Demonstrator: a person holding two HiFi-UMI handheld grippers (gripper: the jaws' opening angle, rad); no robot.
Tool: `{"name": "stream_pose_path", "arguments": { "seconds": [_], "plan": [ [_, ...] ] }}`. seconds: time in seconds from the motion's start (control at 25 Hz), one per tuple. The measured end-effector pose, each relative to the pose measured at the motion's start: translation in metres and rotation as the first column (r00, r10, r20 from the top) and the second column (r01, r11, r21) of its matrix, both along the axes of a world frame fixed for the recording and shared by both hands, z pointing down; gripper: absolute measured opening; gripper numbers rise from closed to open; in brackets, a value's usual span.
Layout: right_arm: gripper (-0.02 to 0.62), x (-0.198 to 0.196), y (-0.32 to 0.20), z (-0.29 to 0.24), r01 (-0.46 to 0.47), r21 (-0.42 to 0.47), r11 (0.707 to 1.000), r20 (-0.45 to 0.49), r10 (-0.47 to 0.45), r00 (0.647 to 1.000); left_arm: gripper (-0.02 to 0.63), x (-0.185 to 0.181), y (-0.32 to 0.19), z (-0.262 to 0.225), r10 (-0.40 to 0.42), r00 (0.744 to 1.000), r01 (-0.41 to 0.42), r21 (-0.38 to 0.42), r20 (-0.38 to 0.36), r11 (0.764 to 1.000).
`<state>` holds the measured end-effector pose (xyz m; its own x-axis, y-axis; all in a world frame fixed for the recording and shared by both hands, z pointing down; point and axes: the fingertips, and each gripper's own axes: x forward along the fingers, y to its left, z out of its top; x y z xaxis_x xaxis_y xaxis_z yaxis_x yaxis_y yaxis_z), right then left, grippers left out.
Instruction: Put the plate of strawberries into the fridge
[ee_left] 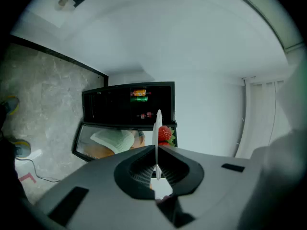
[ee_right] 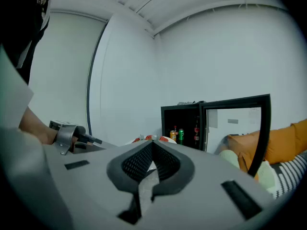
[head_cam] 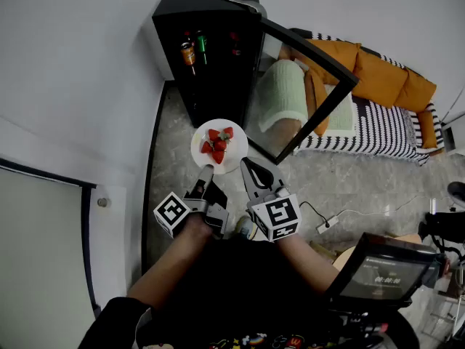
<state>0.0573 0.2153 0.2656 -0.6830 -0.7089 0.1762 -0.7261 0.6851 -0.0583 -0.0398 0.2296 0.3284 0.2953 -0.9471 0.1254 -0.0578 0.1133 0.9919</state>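
Note:
A white plate (head_cam: pixel 232 156) carries several red strawberries (head_cam: pixel 218 145) and hangs above the floor in front of the black mini fridge (head_cam: pixel 211 64). The fridge's glass door (head_cam: pixel 309 93) stands open to the right. My left gripper (head_cam: pixel 206 170) is shut on the plate's near-left rim. In the left gripper view the plate (ee_left: pixel 157 126) runs edge-on between the jaws, with a strawberry (ee_left: pixel 164 134) beside it. My right gripper (head_cam: pixel 245 163) is shut, its tips at the plate's near-right rim. From the right gripper (ee_right: pixel 152 143), the strawberries (ee_right: pixel 144 139) peek over the tips; whether it grips the plate is unclear.
Cans and bottles (head_cam: pixel 192 51) stand on the fridge's upper shelf. A sofa with orange cushions (head_cam: pixel 381 75) and a striped cover lies at the right, behind the door. A power strip and cable (head_cam: pixel 325 226) lie on the stone floor. A white wall runs along the left.

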Motion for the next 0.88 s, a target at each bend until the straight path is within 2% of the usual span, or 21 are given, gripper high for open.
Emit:
{"name": "stream_pose_path", "arguments": {
  "seconds": [0.24,0.52,0.88],
  "plan": [
    [0.005,0.011,-0.006,0.003,-0.014,0.014,1.000,0.031,0.013,0.999,0.017,0.013,-0.007,-0.002,-0.007,0.999,0.009,0.037,-0.053,0.999],
    [0.005,0.009,-0.007,0.008,0.002,-0.020,1.000,0.053,-0.001,0.999,0.017,0.009,-0.001,0.001,-0.042,0.999,0.042,0.007,-0.032,0.999],
    [0.005,0.032,-0.002,0.012,0.014,0.019,1.000,0.025,-0.014,1.000,0.017,0.026,-0.001,0.009,-0.049,0.999,0.049,0.016,-0.018,0.999]
  ]
}}
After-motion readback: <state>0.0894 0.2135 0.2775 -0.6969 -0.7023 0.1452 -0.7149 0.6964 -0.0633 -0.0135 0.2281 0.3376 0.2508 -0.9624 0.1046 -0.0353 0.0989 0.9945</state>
